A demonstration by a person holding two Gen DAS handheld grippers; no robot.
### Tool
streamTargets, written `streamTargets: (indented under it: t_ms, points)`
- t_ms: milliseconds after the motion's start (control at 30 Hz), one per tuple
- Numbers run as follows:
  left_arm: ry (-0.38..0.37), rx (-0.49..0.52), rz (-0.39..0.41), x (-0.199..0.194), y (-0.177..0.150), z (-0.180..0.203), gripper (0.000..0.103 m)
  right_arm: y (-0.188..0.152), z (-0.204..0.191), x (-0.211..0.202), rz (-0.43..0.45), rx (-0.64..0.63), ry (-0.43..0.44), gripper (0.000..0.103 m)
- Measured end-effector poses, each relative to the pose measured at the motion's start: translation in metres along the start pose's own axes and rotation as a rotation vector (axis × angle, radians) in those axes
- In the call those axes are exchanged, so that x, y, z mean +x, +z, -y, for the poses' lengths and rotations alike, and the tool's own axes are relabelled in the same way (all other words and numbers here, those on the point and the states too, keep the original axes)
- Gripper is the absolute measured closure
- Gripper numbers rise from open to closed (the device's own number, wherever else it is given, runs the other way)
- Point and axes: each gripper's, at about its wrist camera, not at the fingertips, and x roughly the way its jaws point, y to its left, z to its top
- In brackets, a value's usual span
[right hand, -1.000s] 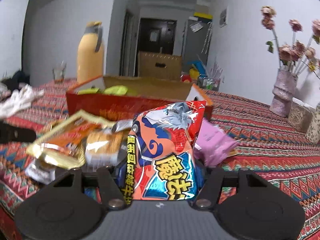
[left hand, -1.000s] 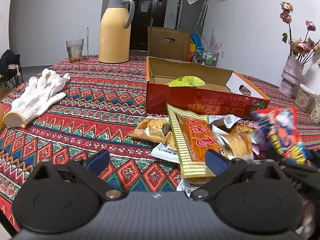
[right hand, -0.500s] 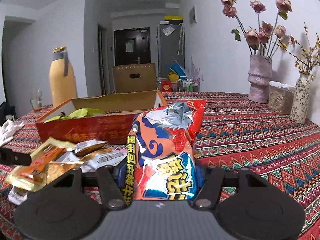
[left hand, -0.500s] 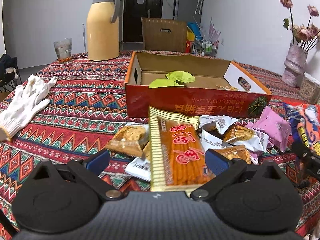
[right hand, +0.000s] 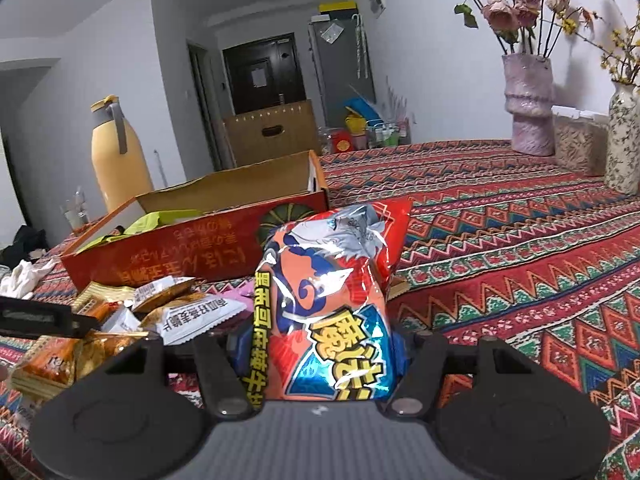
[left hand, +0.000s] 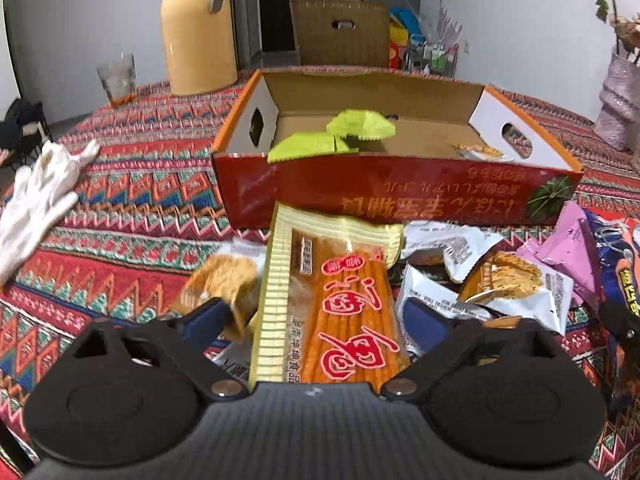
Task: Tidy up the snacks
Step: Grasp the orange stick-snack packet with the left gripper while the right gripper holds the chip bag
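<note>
A long yellow pack of orange sticks (left hand: 340,300) lies in front of the red cardboard box (left hand: 400,192), on top of a heap of small snack packets (left hand: 500,280). My left gripper (left hand: 320,320) straddles this pack and its jaws are closing; the pads still stand a little off its edges. Two green packets (left hand: 352,128) lie inside the box. My right gripper (right hand: 320,344) is shut on a puffy red and blue snack bag (right hand: 332,280), held upright just right of the box (right hand: 180,248). That bag (left hand: 620,264) also shows at the right edge of the left wrist view.
On the patterned tablecloth stand a yellow thermos (left hand: 198,36) and a glass (left hand: 117,80) at the back left. A white glove (left hand: 40,192) lies at the left. Flower vases (right hand: 528,108) stand at the far right. A wooden chair back (left hand: 340,32) rises behind the box.
My left gripper has moved in over the stick pack toward the box, and its jaws have narrowed. The right gripper has swung to the right with the snack bag still in it.
</note>
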Motion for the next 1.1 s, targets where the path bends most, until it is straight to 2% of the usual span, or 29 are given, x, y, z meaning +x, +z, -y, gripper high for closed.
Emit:
streamTargets:
  t_ms: [167,267,767,1100]
  points:
    - [-0.028,-0.011,-0.027,0.0064,-0.0012,-0.0002,0.028,-0.0028,-0.0028,-0.001,-0.001,-0.003,0.022,0.042]
    - [-0.04,-0.01,-0.025,0.0048,-0.0015,0.0019,0.033,-0.0039,-0.0045,-0.0016,0.003,-0.008,0.028,0.042]
    - [-0.027,-0.005,-0.018,0.0035,-0.0062,0.0061,0.028,-0.0038,-0.0069,-0.002,0.004,-0.01,0.028,0.042]
    - [-0.029,0.006,-0.012,0.0034,-0.0072,0.0072,0.03,-0.0041,-0.0064,-0.0024,0.004,-0.011,0.029,0.042]
